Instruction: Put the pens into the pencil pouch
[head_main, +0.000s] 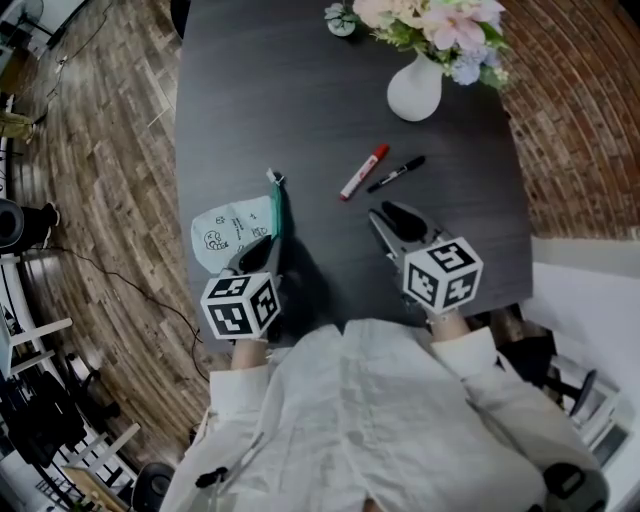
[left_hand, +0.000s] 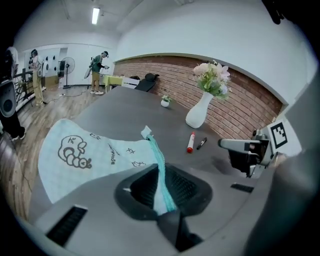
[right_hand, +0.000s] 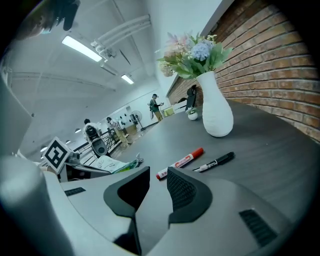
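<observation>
My left gripper (head_main: 268, 246), tilted down, has fingers (left_hand: 142, 189) clamped on the pencil pouch (head_main: 228, 232) at the table (head_main: 300, 90)'s left edge, while my right gripper (head_main: 386, 214) holds its fingers (right_hand: 186, 192) apart and empty, aimed at the red pen (head_main: 363, 172) and black pen (head_main: 396, 174) mid-table.

Both my tongs out front, tilted downward.
My left tongs (left_hand: 162, 187) point toward one o'clock, jaws pinched on the pouch (left_hand: 75, 155) edge. My right tongs (right_hand: 155, 185) point toward eleven o'clock, jaws parted with nothing between them.

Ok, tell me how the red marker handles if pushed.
The red marker looks round and lies flat on the table, so a nudge would probably roll it. Its smooth barrel seems stiff and light, but may slip.
</observation>
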